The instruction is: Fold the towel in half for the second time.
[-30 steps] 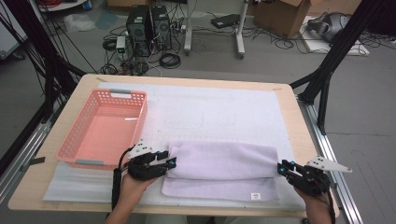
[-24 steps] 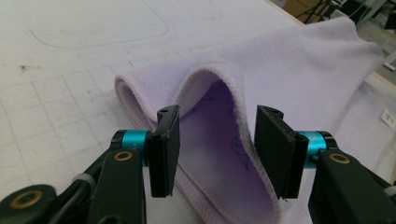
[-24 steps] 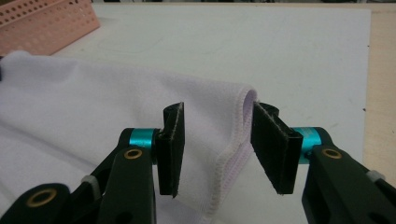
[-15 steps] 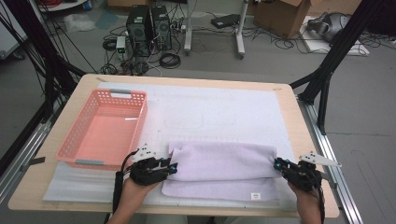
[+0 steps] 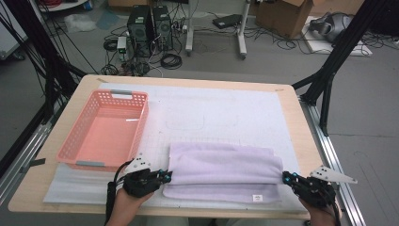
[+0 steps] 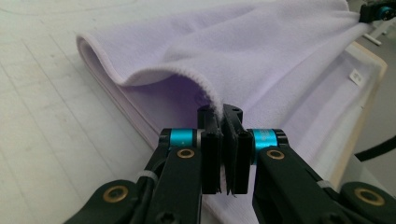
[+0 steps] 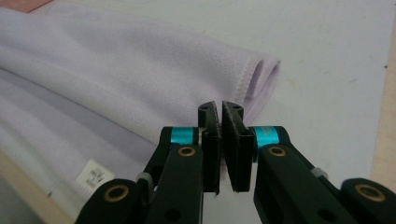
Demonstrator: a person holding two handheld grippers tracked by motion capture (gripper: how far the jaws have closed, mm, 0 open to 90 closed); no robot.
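Since a second ago both grippers have drawn back toward the near edge of the table (image 5: 291, 101), and the upper layer of the lilac towel (image 5: 221, 169) has come with them, so the folded top now covers more of the layer beneath, leaving a narrow strip with the small white label (image 5: 257, 198) showing at the near edge. The left gripper (image 5: 162, 177) has its jaws pressed together on the towel's hem — in the left gripper view the stitched edge runs straight down into the closed jaws (image 6: 223, 122), with the cloth lifted in a shallow arch just beyond them. The right gripper (image 5: 288, 178) sits at the towel's right end; in the right gripper view its jaws (image 7: 221, 119) are closed with only a hairline gap, and whether any cloth is caught between them I cannot tell — the doubled, stitched corner lies just ahead of the tips. The pink plastic basket (image 5: 80, 139) stands beyond the left gripper, just apart from the towel, and its floor is bare.
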